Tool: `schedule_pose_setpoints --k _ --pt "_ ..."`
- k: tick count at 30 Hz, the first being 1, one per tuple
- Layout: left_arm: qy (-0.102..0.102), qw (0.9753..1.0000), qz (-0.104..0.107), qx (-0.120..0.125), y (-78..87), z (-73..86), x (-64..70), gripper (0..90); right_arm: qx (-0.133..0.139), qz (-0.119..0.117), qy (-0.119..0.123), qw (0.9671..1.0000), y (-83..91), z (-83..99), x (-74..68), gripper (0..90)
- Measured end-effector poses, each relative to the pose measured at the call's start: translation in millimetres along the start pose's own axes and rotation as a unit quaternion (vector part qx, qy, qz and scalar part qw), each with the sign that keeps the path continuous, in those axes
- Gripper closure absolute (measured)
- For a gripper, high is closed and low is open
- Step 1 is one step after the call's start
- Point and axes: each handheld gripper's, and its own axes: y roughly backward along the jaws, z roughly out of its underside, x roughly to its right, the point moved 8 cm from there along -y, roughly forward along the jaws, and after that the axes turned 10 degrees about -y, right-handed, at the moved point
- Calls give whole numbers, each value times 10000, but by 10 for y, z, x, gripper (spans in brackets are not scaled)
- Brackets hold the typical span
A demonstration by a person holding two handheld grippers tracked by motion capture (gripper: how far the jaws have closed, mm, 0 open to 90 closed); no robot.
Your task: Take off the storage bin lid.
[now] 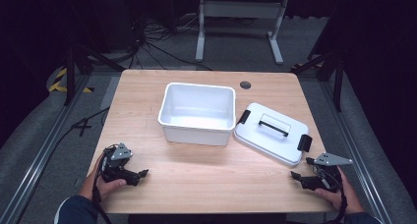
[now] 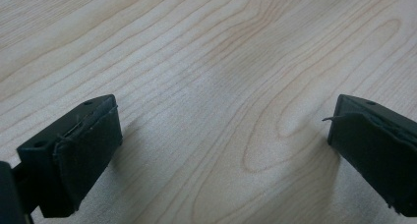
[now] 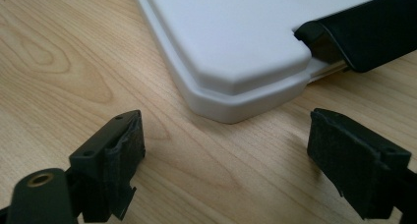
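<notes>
A white plastic box (image 1: 197,112) stands open near the middle of the wooden table (image 1: 206,184). To its right lies the white lid (image 1: 272,133) with a black handle (image 1: 273,125) and black clips (image 1: 304,143) at its ends. My left gripper (image 1: 142,174) rests at the table's front left, open, with bare wood between its pads (image 2: 88,150). At the front right, my right gripper (image 1: 294,175) is open too. In the right gripper view the lid's corner (image 3: 236,96) lies just beyond the pads (image 3: 123,150), and one clip (image 3: 364,37) shows at the upper right.
A dark cable hole (image 1: 245,85) sits at the table's far edge. Beyond the table are a white frame (image 1: 241,17) and loose cables (image 1: 157,42) on the grey floor. Bare wood lies between the two grippers.
</notes>
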Motion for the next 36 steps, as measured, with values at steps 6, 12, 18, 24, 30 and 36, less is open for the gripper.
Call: schedule_pose_setpoints --k 6,12,18,24,30,36 --pt "1 10000 3 -1 0 0 0 2 -1 0 2 10000 0 0 0 144" --pt "-25 10000 -25 2 1 -1 -8 2 -2 0 1 10000 0 0 0 144" --pt "-75 10000 -55 7 2 -4 -21 2 -1 -4 9 10000 -1 -1 1 143" --pt "-74 10000 -43 -4 4 -3 -19 2 0 -3 9 10000 -1 -1 1 144" --pt "-72 10000 -44 -4 3 -3 -19 1 -2 -3 8 10000 -1 -1 1 144" --pt "-67 10000 -56 6 1 -4 -21 1 -1 -3 10 10000 -1 -1 1 143"
